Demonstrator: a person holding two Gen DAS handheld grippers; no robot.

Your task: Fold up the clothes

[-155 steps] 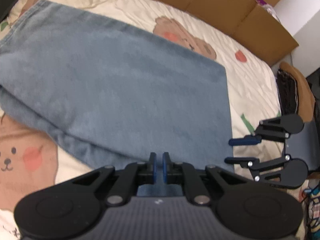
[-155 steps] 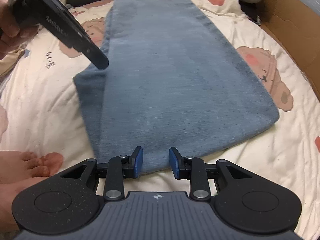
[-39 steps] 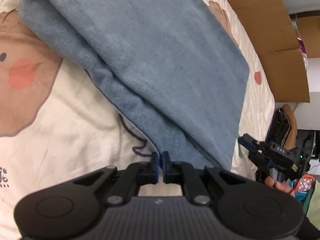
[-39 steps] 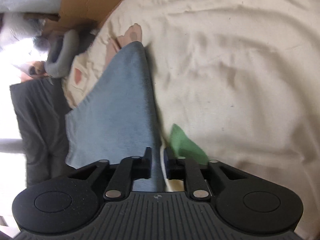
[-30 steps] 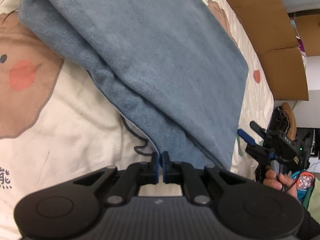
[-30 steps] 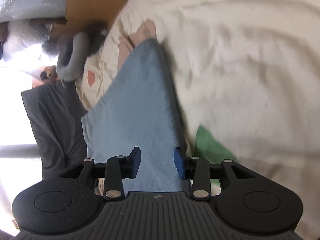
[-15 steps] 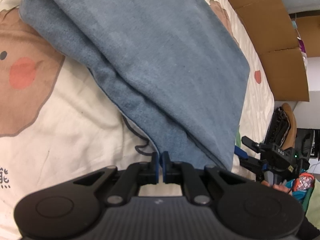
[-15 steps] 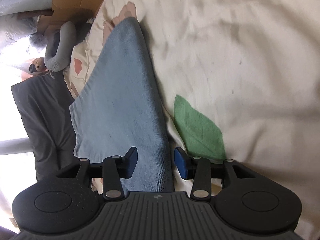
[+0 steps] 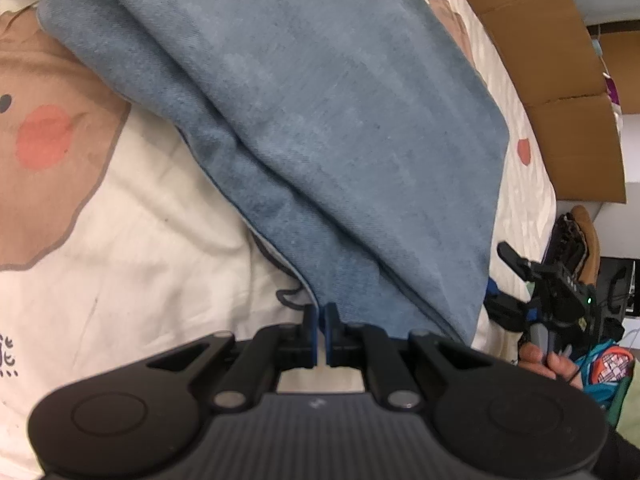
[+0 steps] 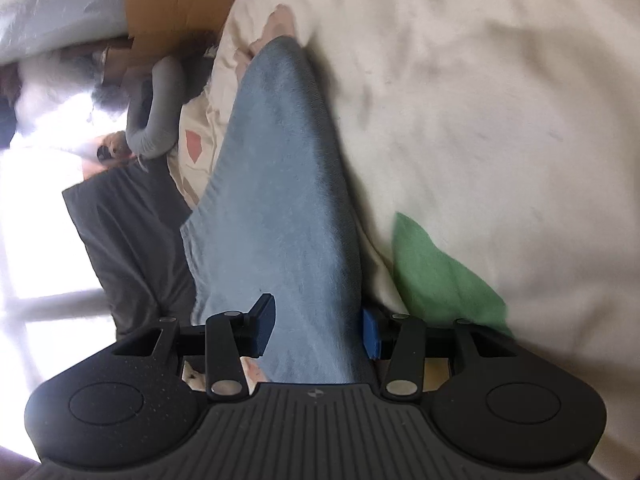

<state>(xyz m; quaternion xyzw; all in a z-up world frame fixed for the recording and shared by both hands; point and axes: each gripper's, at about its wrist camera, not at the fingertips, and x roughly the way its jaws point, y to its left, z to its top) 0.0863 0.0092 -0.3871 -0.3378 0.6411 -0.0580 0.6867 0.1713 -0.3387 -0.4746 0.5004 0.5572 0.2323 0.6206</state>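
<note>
We cannot tell whether the shut left gripper [image 9: 321, 322] pinches the jeans [image 9: 320, 128]; its body hides their near edge, and the top frame edge cuts them off. The right gripper [image 9: 494, 276] is half hidden behind the denim. Left of the jeans [image 10: 276, 208], the room blurs into glare.

Matt denim-like jeans [image 9: 320, 120], soft cotton bedsheet [image 9: 140, 240]

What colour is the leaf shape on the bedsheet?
Green. The leaf shape shows best in the right wrist view, printed on the cream bedsheet.
</note>
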